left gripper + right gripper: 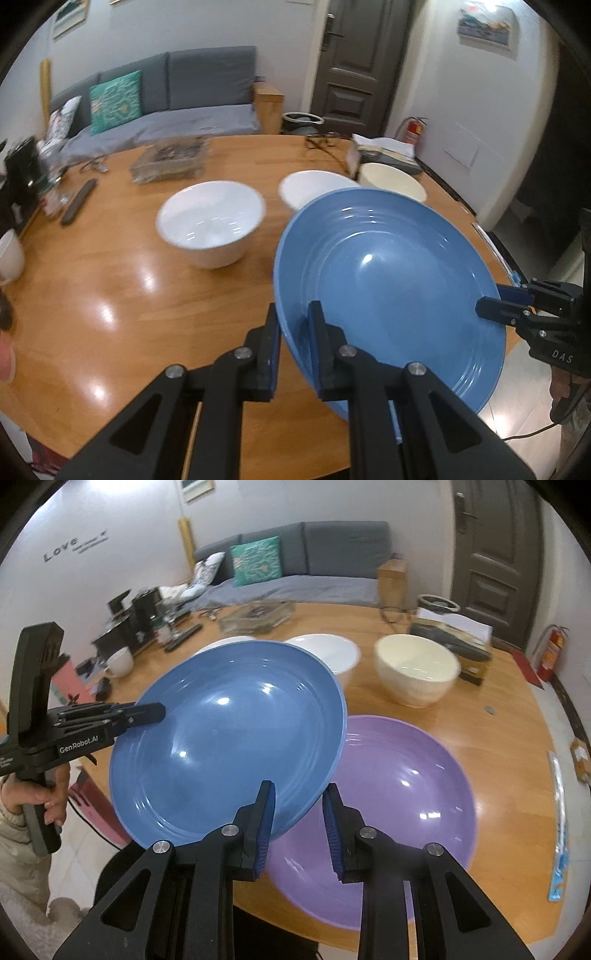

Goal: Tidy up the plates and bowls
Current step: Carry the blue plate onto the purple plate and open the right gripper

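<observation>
My left gripper (295, 317) is shut on the rim of a blue plate (391, 280) and holds it tilted above the table; it shows from the other side in the right wrist view (162, 710). My right gripper (299, 805) is open, its jaws standing on either side of the blue plate's (229, 734) near rim; it also shows in the left wrist view (491, 304). A purple plate (399, 786) lies flat on the table, partly under the blue one. A white bowl (210, 221), a white plate (314, 186) and a cream bowl (417, 672) stand further back.
The round wooden table (110, 295) also carries a glass tray (170, 162), a tissue box (454, 635), a remote (79, 201), a white mug (120, 661) and glasses (321, 142). A grey sofa and a dark door lie beyond.
</observation>
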`<state>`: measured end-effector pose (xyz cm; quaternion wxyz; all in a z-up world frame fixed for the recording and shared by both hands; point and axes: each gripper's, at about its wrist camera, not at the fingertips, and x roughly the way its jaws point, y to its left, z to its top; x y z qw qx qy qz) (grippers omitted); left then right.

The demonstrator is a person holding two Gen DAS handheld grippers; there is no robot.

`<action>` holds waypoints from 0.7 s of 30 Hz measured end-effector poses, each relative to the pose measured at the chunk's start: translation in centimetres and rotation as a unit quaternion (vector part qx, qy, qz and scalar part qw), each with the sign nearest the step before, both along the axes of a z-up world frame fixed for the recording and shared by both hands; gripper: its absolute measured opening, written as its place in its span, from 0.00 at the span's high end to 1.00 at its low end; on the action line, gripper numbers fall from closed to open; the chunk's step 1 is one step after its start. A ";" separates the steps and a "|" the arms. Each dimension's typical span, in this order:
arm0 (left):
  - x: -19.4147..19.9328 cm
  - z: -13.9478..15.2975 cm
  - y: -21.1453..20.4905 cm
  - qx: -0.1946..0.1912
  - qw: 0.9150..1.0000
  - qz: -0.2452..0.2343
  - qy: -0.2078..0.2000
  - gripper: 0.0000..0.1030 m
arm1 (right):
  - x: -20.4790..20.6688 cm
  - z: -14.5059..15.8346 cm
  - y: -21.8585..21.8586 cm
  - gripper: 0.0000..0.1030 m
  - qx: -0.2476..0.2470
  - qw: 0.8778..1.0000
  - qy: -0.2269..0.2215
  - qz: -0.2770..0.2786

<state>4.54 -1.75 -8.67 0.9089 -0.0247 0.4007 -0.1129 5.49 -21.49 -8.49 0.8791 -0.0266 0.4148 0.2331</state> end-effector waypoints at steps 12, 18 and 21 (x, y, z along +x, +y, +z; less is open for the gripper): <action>2.6 -1.1 -7.3 0.017 0.998 -0.065 0.018 0.86 | -0.4 -0.9 -6.8 0.79 0.002 0.997 0.002 -0.072; 3.3 -2.2 -9.6 0.028 0.996 -0.084 0.031 0.86 | -0.5 -2.1 -9.0 0.79 0.000 0.996 0.014 -0.094; 3.6 -2.8 -10.5 0.034 0.994 -0.093 0.039 0.85 | -0.4 -2.7 -9.7 0.79 0.001 0.995 0.019 -0.100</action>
